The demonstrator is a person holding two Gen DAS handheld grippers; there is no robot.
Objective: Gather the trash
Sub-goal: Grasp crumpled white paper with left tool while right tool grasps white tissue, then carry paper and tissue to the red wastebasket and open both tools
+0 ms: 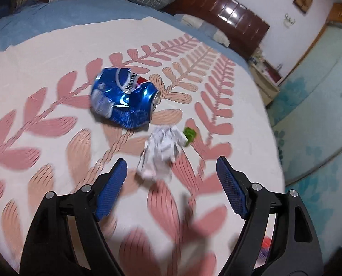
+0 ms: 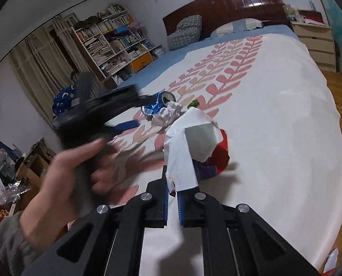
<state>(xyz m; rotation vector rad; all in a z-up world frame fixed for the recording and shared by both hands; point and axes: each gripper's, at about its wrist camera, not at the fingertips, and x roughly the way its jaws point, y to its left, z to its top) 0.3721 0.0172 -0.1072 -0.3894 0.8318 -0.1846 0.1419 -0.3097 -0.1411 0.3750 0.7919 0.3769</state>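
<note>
The collecting looks partly done, judging from how things lie. The right tool (image 2: 172, 191), at the bottom centre of the right wrist view, is clenched on a white paper bag (image 2: 189, 138) with red and purple packaging showing at its mouth.

Still loose on the bed (image 2: 274, 115) are a crushed blue can (image 1: 122, 99) at the centre of the left wrist view, a crumpled paper ball (image 1: 161, 151) just below and right of it, and a small green scrap (image 1: 189, 134) beside the paper.

The left tool (image 1: 171, 168) is released, fingers spread wide, hovering low with the paper ball between its tips. The left hand (image 2: 76, 170), lower left in the right wrist view, grips the handle, tool angled towards the trash.
</note>
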